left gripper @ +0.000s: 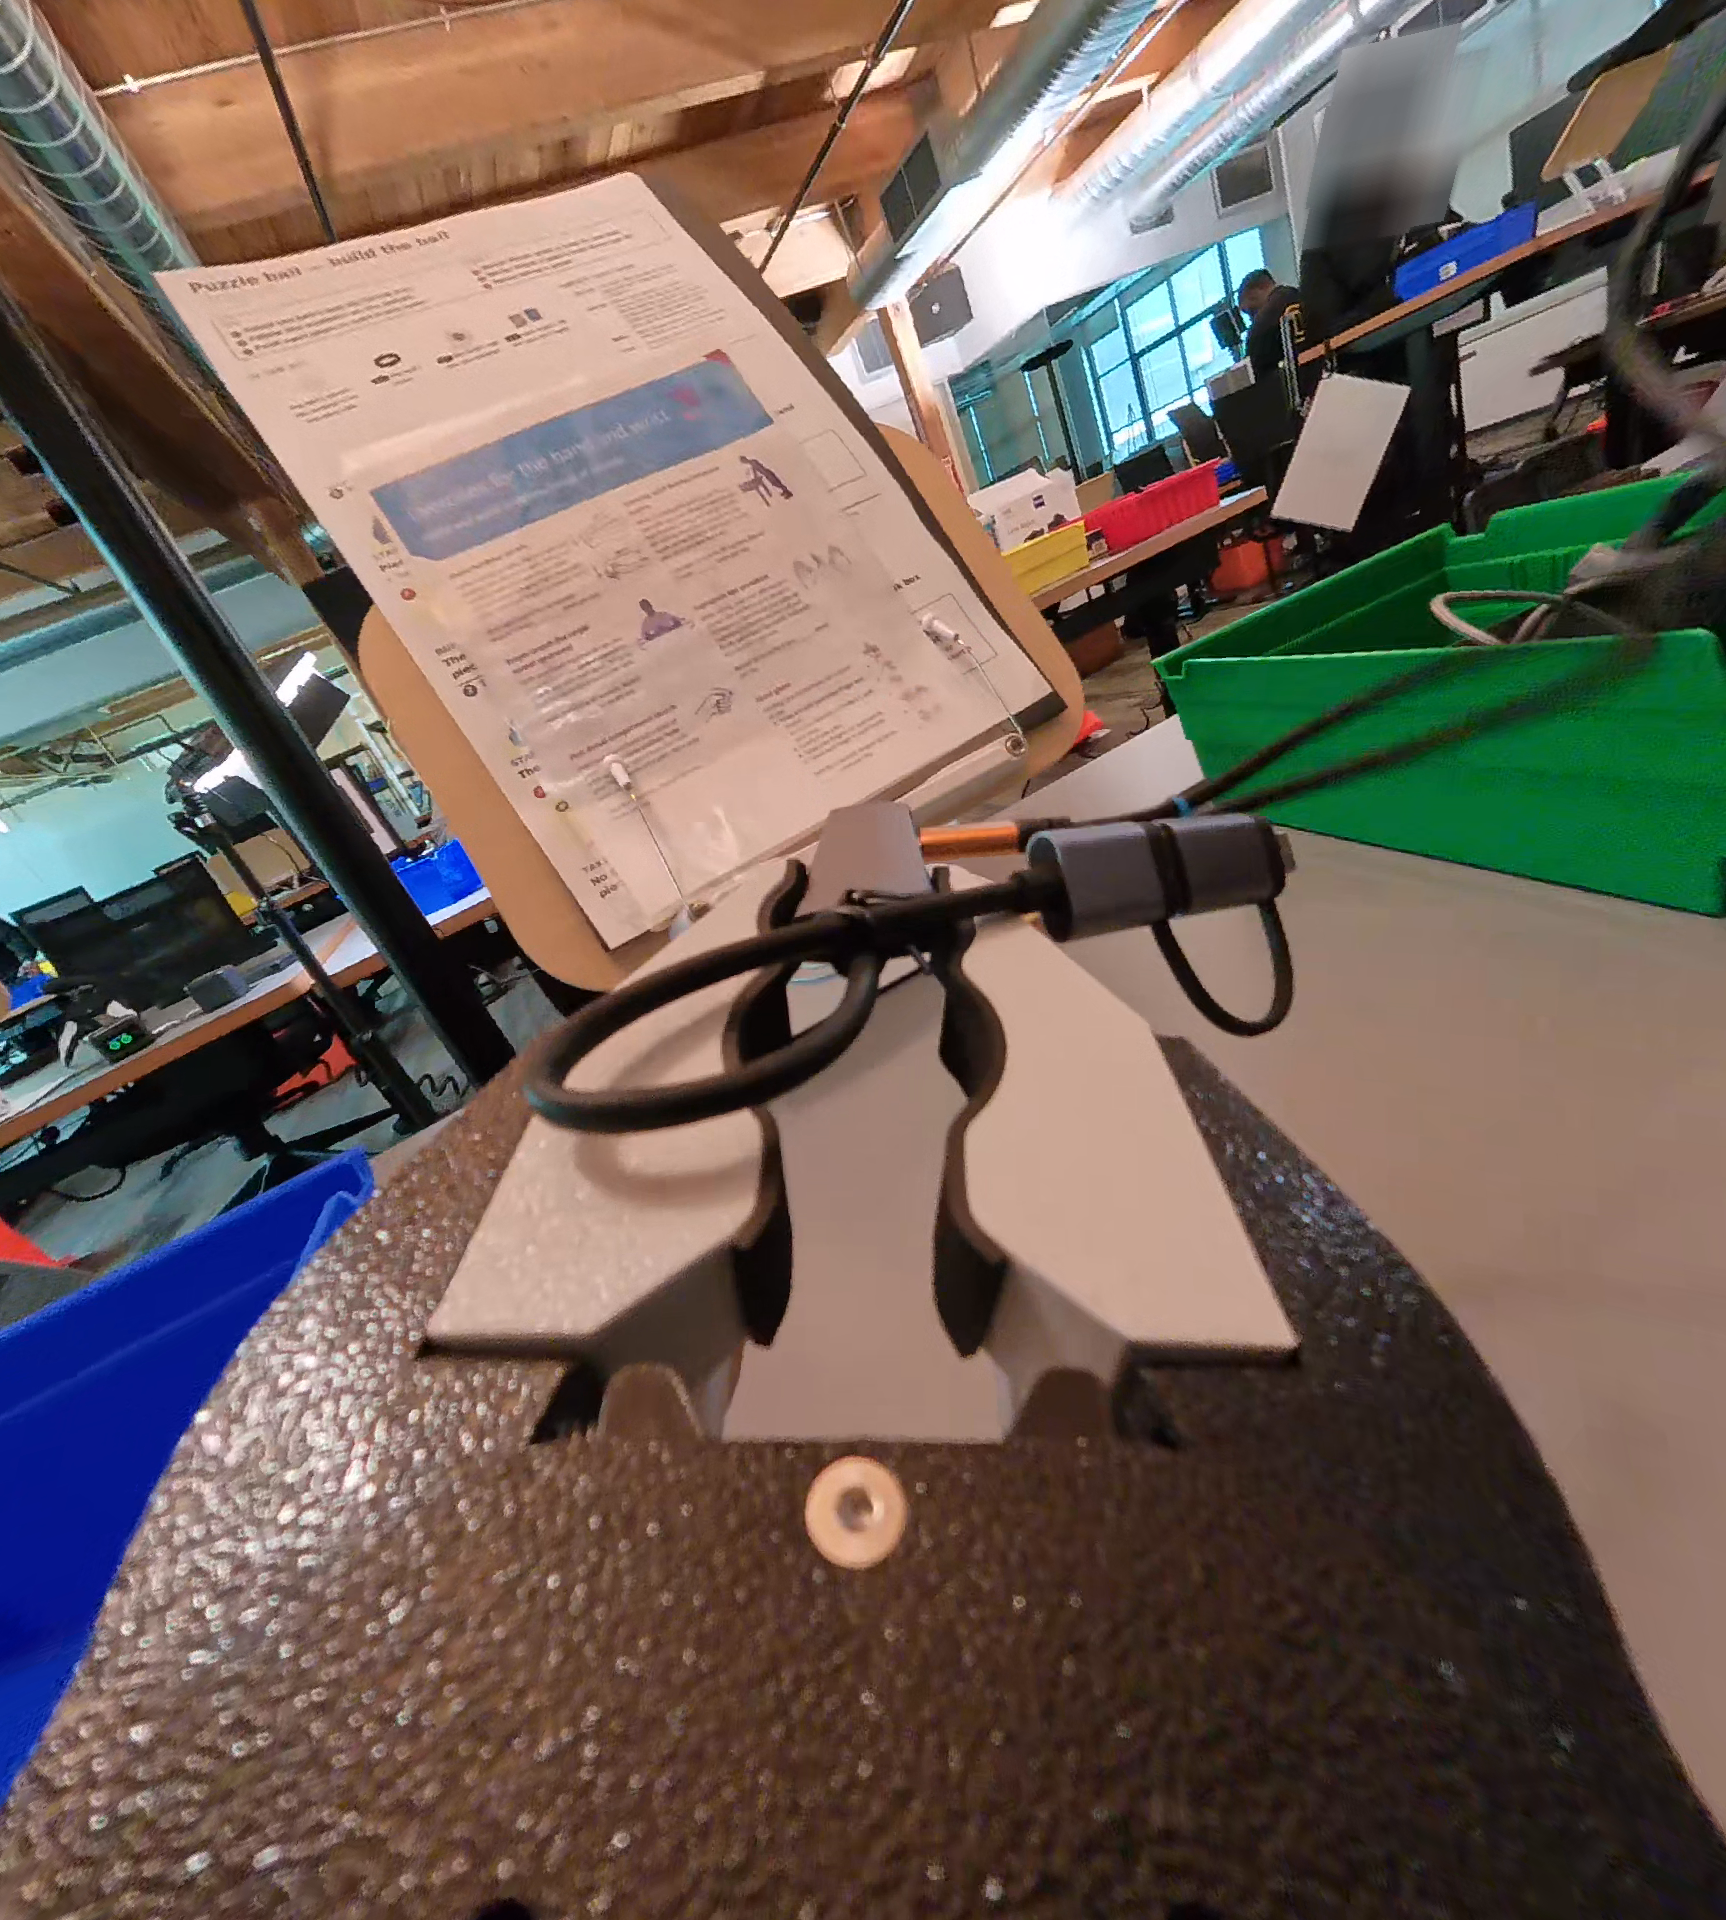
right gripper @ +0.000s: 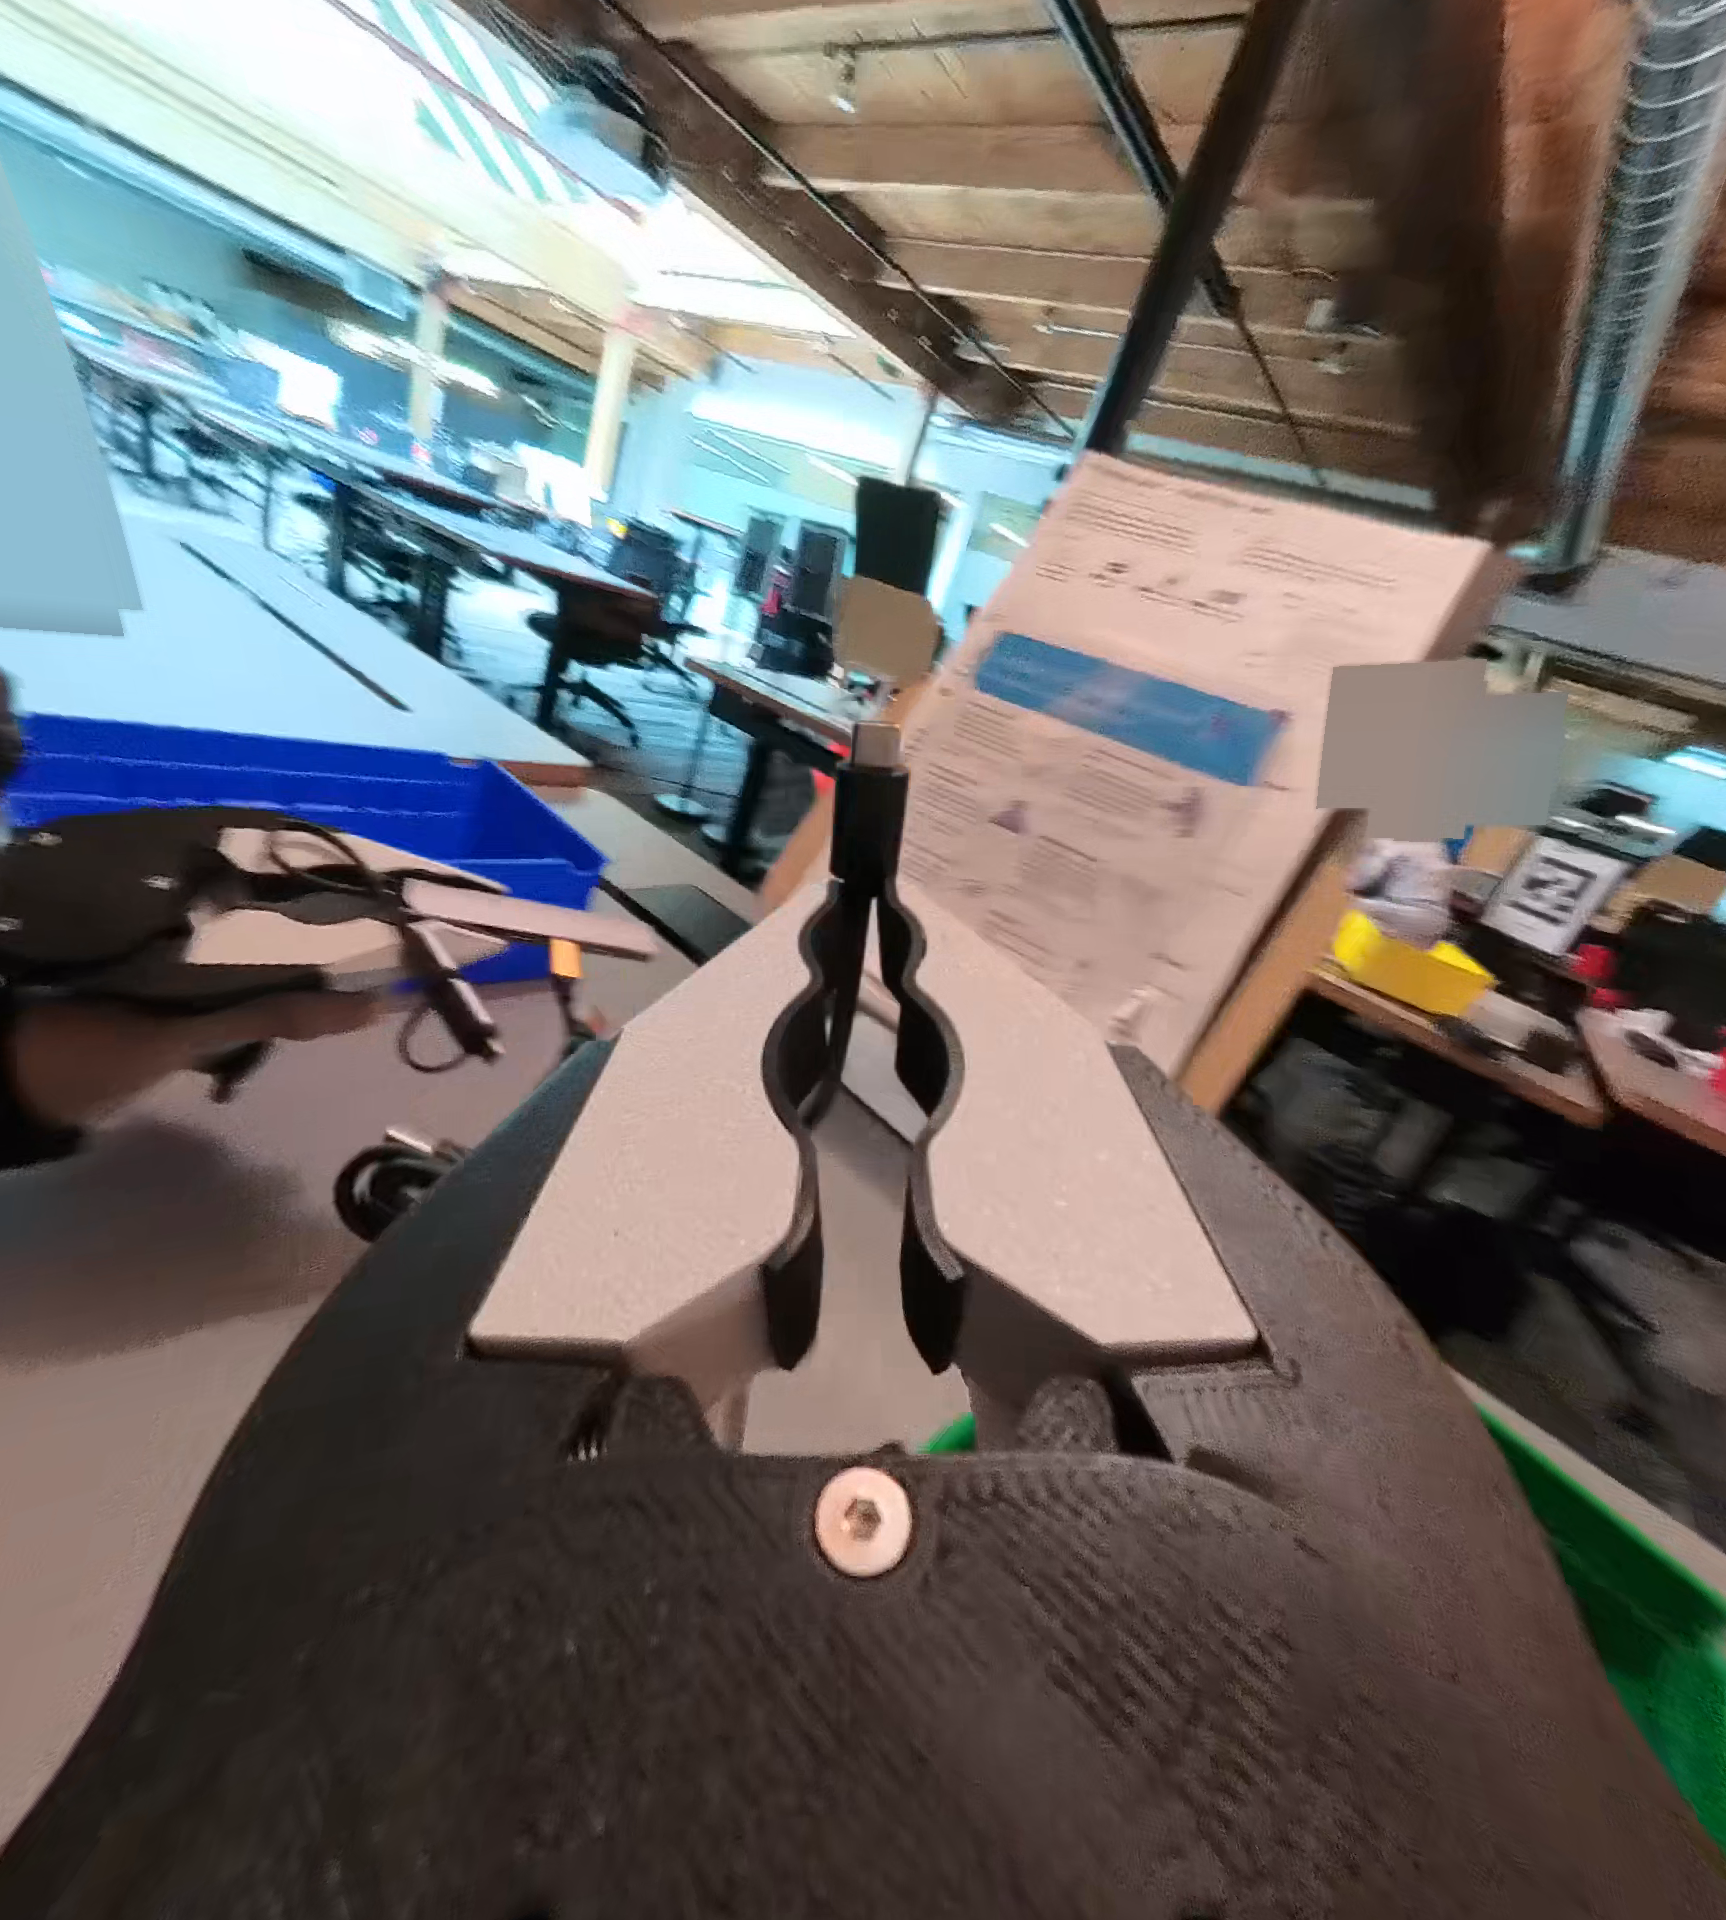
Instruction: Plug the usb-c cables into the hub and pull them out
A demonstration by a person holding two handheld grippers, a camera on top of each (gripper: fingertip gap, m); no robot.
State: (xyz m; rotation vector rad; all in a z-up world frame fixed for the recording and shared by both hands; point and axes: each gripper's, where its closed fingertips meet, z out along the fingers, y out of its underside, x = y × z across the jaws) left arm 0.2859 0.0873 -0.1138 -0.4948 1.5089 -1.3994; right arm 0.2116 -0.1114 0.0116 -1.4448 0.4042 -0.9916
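Note:
My left gripper (left gripper: 869,904) is shut on the grey hub (left gripper: 869,847), which sticks out past the fingertips. The hub's black lead (left gripper: 693,1101) loops over the fingers and ends in a grey plug with a tethered adapter (left gripper: 1160,873). A copper-coloured plug (left gripper: 968,840) sits at the hub's right side; its dark cable runs toward the green bin. My right gripper (right gripper: 864,904) is shut on a black USB-C plug (right gripper: 869,821), metal tip up and free in the air. The left gripper with the hub shows in the right wrist view (right gripper: 485,914), apart from the plug.
A green bin (left gripper: 1461,748) with more cables stands at the right on the grey table (left gripper: 1513,1143). A blue bin (left gripper: 59,1455) is at the left. A board with printed sheets (left gripper: 630,540) and a black pole (left gripper: 163,623) stand behind. Tip to tip, the grippers are about 25 cm apart.

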